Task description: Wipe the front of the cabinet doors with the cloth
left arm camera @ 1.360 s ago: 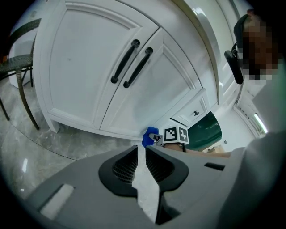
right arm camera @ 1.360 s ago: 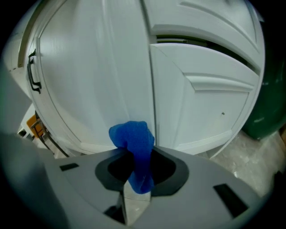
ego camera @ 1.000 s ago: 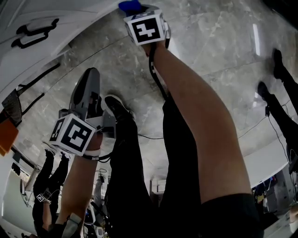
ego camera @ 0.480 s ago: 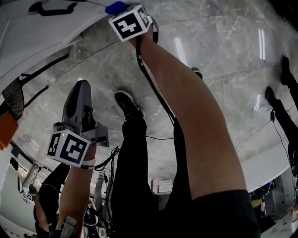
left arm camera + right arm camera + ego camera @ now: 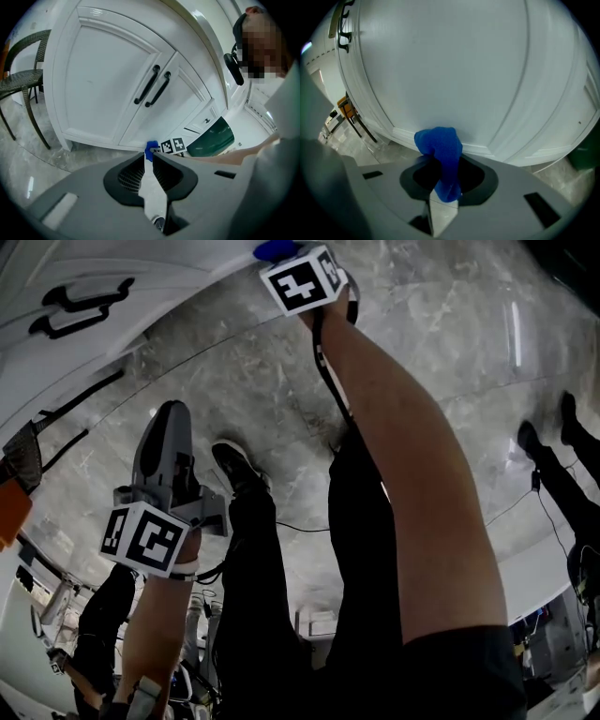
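At the foot of the white cabinet door (image 5: pixel 450 70), my right tool (image 5: pixel 446 174) is clamped on the blue cloth (image 5: pixel 439 143). The cloth bunches up out of the jaws and presses against the moulding along the panel's lower edge. Over the last second this tool has swung to my left along the door, toward the handles, and then back to my right, ending close to where it began. The cloth has stayed pinched and against the door throughout. I read that as one back-and-forth wiping stroke low on this door. So the wiping is under way, but by my judgement only along a narrow band, with the upper panel and the neighbouring door still to do.

My left tool (image 5: pixel 149 161) hangs back from the cabinet. Its jaws are narrow, with only a slit between them and nothing in it. It has drifted a little in the head view but takes no part in the wiping.

Looking along the left tool, I see the pair of doors with their two black handles (image 5: pixel 152 88) side by side at the meeting edge. The cloth sits at the bottom of the right-hand door. A dark chair (image 5: pixel 21 79) stands to the left, and grey marble floor (image 5: pixel 422 352) runs beneath it all.
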Action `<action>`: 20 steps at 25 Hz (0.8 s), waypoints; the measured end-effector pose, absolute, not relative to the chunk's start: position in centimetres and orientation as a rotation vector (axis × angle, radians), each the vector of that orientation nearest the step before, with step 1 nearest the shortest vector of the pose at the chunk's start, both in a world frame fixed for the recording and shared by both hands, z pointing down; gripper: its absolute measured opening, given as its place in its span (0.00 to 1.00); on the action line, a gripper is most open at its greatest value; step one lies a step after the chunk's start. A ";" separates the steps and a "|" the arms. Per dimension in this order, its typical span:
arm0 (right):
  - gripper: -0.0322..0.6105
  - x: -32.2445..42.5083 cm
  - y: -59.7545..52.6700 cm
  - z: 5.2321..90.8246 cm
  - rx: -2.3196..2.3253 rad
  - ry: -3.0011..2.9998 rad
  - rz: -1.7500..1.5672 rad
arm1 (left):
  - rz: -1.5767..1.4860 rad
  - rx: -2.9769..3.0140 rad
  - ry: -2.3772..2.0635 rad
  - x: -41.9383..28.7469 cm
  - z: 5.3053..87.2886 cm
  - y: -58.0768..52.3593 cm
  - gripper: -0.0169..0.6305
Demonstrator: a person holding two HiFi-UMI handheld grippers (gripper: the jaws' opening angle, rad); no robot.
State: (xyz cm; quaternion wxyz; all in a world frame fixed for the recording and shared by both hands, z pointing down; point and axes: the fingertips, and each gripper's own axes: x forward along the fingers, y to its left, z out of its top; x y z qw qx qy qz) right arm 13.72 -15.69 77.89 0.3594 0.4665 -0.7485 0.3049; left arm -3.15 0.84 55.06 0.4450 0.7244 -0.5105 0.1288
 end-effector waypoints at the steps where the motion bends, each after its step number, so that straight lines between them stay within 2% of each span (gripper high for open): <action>1: 0.19 15.0 -15.9 78.1 1.212 -1.916 0.777 | 0.316 1.797 -1.264 -2.5 55.2 0.5 0.11; 10: 0.19 27.7 -16.4 74.7 1.465 -1.754 0.866 | 0.321 1.824 -1.207 3.9 54.7 0.0 0.11; 14: 0.19 27.7 -14.0 69.6 1.558 -1.826 0.975 | 0.362 1.840 -1.187 5.2 54.6 -0.3 0.11; 20: 0.19 23.7 -8.6 62.1 1.573 -1.929 1.051 | 0.518 1.955 -1.201 5.1 53.6 -1.4 0.11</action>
